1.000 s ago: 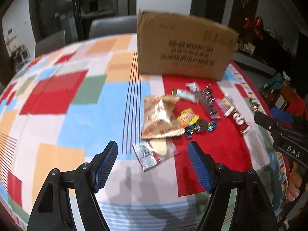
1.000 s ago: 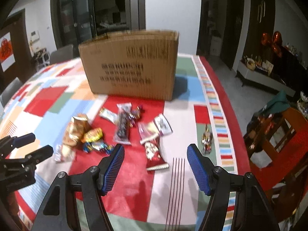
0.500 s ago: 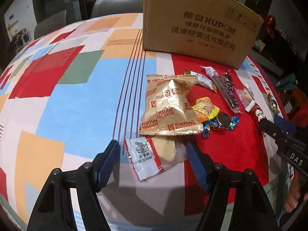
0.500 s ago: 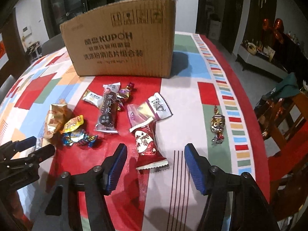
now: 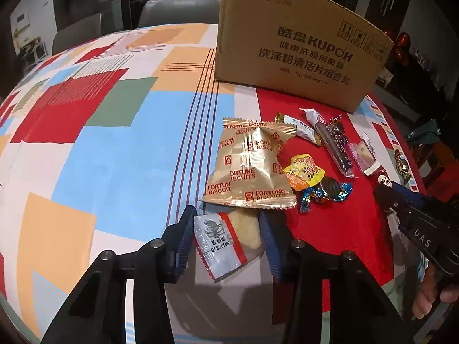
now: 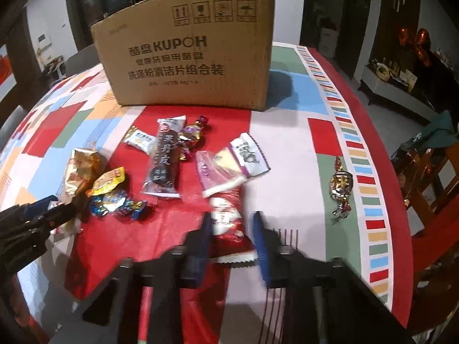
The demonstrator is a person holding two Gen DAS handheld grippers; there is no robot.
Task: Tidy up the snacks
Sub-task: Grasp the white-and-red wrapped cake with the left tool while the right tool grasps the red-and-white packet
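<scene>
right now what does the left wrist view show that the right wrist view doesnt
Only the left wrist view: the clear biscuit packet between the left tool's closing pads, and the gold bag's "Fortune Biscuits" print.

Only the right wrist view: the lone wrapped candy on the green patch, and the red packet that the right tool closed around.

Both: the KUPOH cardboard box, the dark bar, the yellow jelly cup.

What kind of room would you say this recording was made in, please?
Probably a home dining room: a round table under a patchwork tablecloth, grey chairs behind it, and a sideboard along the wall.
</scene>
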